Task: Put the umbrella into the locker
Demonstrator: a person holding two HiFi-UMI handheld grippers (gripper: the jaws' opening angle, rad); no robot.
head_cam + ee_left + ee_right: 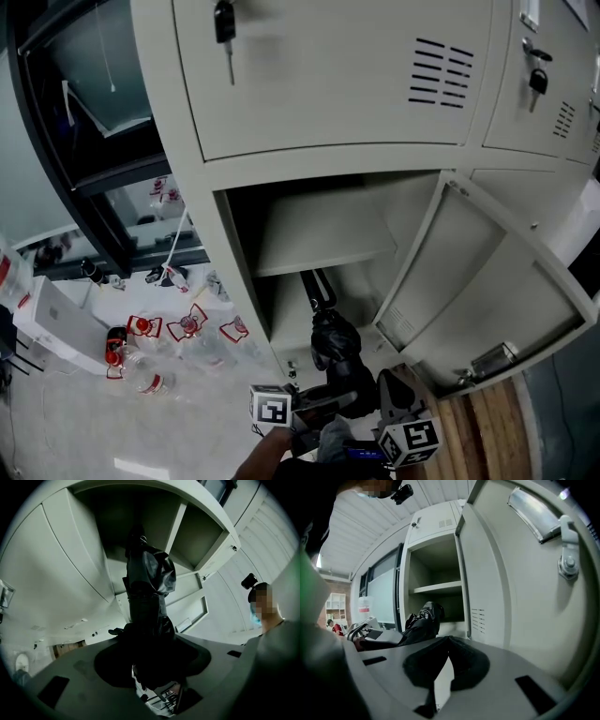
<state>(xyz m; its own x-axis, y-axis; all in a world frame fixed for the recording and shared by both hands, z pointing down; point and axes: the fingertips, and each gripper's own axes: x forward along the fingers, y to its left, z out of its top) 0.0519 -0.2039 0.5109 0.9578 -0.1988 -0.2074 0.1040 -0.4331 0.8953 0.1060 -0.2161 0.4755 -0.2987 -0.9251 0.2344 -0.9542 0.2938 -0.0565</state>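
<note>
A black folded umbrella [336, 349] points up into the lower part of the open locker [281, 309], its tip just below the inner shelf [319, 239]. My left gripper [319, 401] is shut on the umbrella's [149, 581] lower end; in the left gripper view the left gripper [151, 637] has dark fabric filling the space between its jaws. My right gripper [396, 398] sits just right of the umbrella, near the open door [478, 281]. In the right gripper view the right gripper [446, 641] has its pads pressed together with nothing held, and the umbrella [423, 620] lies to its left.
The door swings out to the right, with a latch [492, 358] at its lower edge. Shut locker doors above carry hanging keys [225, 26]. Several plastic bottles [150, 333] and a white box [52, 323] lie on the floor at left. Wooden flooring [492, 427] is at right.
</note>
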